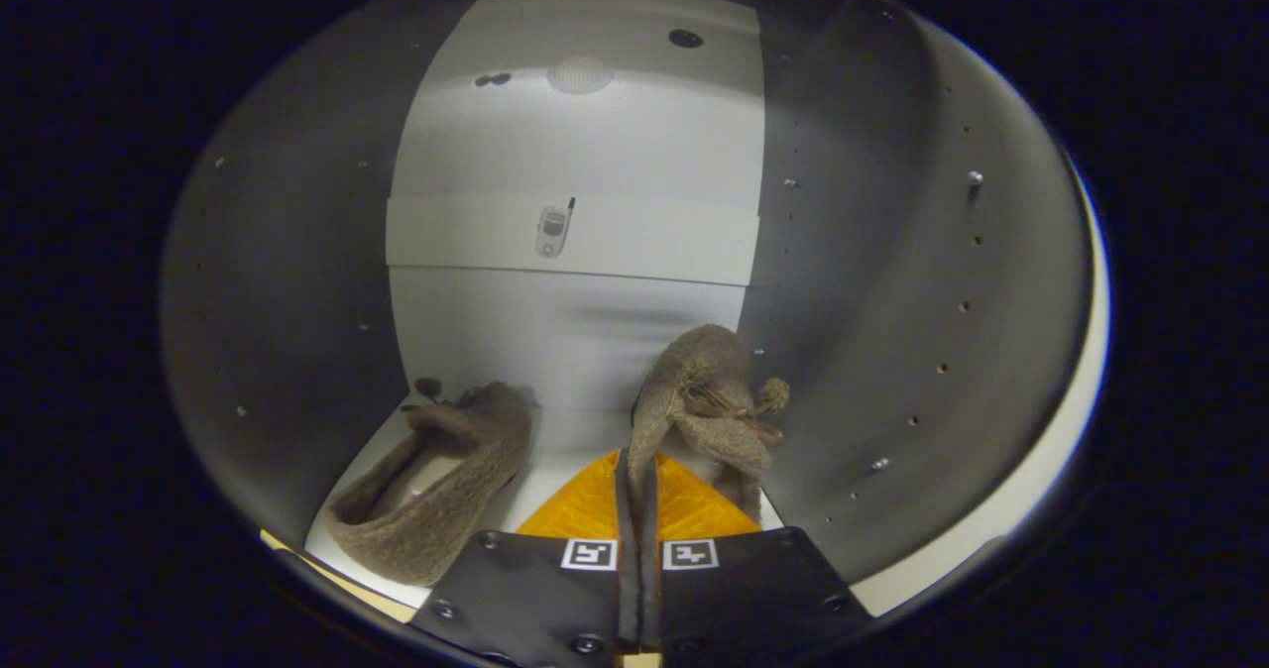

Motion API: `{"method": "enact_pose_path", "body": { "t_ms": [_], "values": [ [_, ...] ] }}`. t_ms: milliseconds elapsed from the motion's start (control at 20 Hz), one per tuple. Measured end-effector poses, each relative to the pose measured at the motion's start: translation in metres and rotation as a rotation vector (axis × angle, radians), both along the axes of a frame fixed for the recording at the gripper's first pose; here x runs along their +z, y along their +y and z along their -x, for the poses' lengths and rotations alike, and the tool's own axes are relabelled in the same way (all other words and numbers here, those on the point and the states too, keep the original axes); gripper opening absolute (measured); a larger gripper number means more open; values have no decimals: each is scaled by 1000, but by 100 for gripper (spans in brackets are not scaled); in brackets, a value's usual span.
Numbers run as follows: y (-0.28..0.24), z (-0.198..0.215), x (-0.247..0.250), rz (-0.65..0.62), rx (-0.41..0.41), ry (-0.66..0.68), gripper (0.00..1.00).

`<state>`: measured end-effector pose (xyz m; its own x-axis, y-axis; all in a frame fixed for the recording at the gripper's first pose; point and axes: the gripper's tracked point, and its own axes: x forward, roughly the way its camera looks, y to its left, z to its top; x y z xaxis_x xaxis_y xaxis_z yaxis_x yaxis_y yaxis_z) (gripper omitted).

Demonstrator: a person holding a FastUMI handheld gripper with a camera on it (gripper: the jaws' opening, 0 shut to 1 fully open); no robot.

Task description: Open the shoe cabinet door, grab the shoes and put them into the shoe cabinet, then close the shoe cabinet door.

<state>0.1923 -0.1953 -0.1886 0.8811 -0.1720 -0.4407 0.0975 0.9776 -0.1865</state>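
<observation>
Inside the white shoe cabinet (575,153), one brown suede slipper (436,500) already lies; the claw (637,509) is clenched on the second brown slipper (709,400) (its heel edge), not yet released; the door remains to be closed.

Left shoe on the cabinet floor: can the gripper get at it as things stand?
Probably not yet. The gripper is shut on the other shoe, held upright between its fingers near the right wall. The left shoe lies uncovered just ahead-left, so the path looks free once that shoe is released.

two shoes (436,485) (699,405), one shoe cabinet (892,281), one gripper (639,519).
</observation>
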Motion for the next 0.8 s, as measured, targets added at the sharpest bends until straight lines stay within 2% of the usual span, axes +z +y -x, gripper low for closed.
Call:
{"method": "enact_pose_path", "body": {
  "t_ms": [550,600,700,800],
  "values": [
    [6,-16,-7,-12,8,-7,3],
    [6,-16,-5,-18,8,-10,9],
    [9,-14,-2,-15,12,-17,14],
    [9,-9,2,-3,10,-20,12]
  ]
}}
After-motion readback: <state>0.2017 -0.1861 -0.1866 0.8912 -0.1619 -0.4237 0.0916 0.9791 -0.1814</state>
